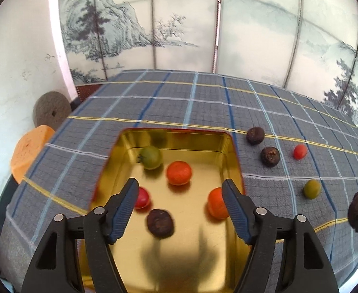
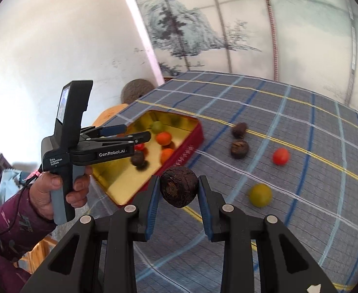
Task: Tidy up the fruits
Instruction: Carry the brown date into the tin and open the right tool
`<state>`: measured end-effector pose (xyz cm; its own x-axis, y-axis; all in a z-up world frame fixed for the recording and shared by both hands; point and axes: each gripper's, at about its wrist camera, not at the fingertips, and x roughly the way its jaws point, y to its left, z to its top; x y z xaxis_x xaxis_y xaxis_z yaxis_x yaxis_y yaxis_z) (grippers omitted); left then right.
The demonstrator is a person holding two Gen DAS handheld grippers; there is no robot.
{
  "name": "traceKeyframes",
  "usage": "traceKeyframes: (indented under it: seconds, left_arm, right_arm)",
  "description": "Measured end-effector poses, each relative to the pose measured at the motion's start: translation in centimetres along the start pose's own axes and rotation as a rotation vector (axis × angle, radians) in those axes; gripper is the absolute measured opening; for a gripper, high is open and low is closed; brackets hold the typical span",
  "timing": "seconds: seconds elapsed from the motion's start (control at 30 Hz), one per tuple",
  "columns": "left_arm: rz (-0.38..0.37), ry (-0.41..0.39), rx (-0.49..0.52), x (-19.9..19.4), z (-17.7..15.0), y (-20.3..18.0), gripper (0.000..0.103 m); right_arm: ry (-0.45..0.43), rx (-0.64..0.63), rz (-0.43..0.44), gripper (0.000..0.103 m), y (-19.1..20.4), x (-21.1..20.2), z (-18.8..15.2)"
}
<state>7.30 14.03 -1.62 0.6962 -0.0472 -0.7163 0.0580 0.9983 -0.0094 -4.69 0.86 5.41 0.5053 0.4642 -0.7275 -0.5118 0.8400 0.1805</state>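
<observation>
A gold-lined tin (image 1: pixel 174 133) with red outer walls (image 2: pixel 188 146) lies on the checked cloth. In it are a green fruit (image 1: pixel 151 157), two orange fruits (image 1: pixel 179 172) (image 1: pixel 216 202), a small red one (image 1: pixel 142 197) and a blurred dark brown fruit (image 1: pixel 160 223). My left gripper (image 1: pixel 180 183) hangs open just above the tin, with nothing between its pads and the dark fruit below the gap. My right gripper (image 2: pixel 179 179) is shut on another dark brown fruit (image 2: pixel 179 186), held above the cloth to the right of the tin.
Loose on the cloth right of the tin lie two dark fruits (image 1: pixel 255 135) (image 1: pixel 270 156), a red one (image 1: pixel 300 151) and a green one (image 1: pixel 312 188). An orange block (image 1: pixel 30 151) and a grey disc (image 1: pixel 52 111) stand off the left edge. A painted screen backs the table.
</observation>
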Motion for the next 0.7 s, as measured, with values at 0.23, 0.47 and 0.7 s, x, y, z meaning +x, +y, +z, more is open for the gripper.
traceKeyframes:
  seconds: [0.23, 0.47, 0.7]
  left_arm:
    - [0.041, -0.036, -0.139, -4.4, -3.1, 5.6, 0.075]
    - [0.058, 0.019, -0.120, -8.2, -7.2, 7.9, 0.075]
    - [0.125, 0.024, -0.105, -10.7, -8.6, 8.3, 0.092]
  right_arm:
    - [0.049, -0.051, 0.127, 0.029, 3.4, 3.8, 1.5]
    - [0.145, -0.085, 0.210, 0.029, 6.6, 10.7, 2.5]
    - [0.238, -0.136, 0.232, 0.029, 9.7, 16.5, 2.6]
